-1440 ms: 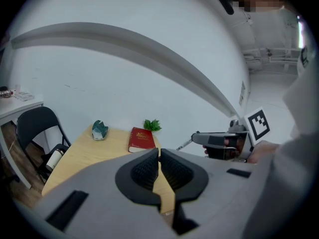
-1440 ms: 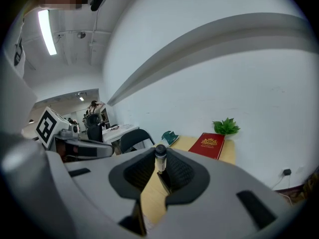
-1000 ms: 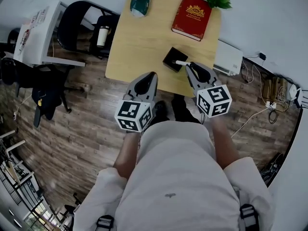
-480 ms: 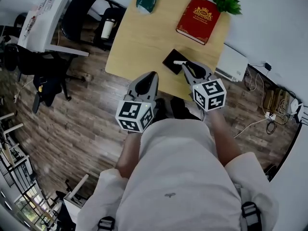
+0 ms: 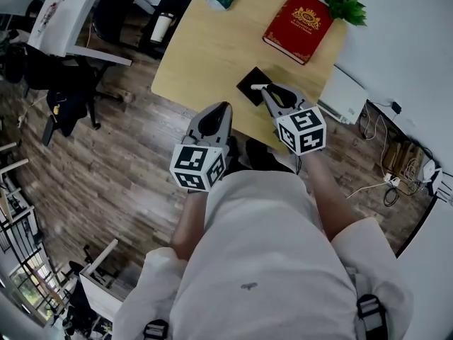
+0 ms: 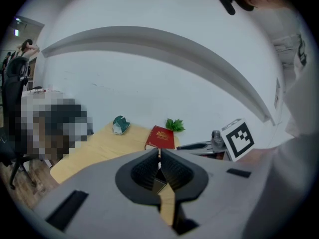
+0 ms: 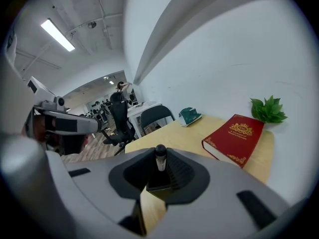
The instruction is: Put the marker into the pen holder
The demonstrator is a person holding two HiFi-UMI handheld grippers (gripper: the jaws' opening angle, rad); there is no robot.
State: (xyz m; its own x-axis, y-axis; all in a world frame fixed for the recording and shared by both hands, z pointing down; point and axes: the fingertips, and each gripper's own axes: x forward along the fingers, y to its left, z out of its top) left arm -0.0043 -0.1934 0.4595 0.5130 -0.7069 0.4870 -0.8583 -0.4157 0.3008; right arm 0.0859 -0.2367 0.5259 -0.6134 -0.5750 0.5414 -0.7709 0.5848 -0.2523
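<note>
Left tongs (image 6: 159, 152) seemingly closed; right tongs (image 7: 160, 161) clamp the marker (image 7: 160, 152).

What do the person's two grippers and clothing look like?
The left gripper and right gripper are matching grey wedge-shaped shells tapering to black ribbed fingers, each carrying a white cube with black square markers. The person wears a pale short-sleeved shirt.

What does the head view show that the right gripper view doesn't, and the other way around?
Only the head view shows the person's shirt and the wood floor. Only the right gripper view shows the ceiling with its strip light. Both show the marker clamped in the right gripper, the red book, the plant and the table.
</note>
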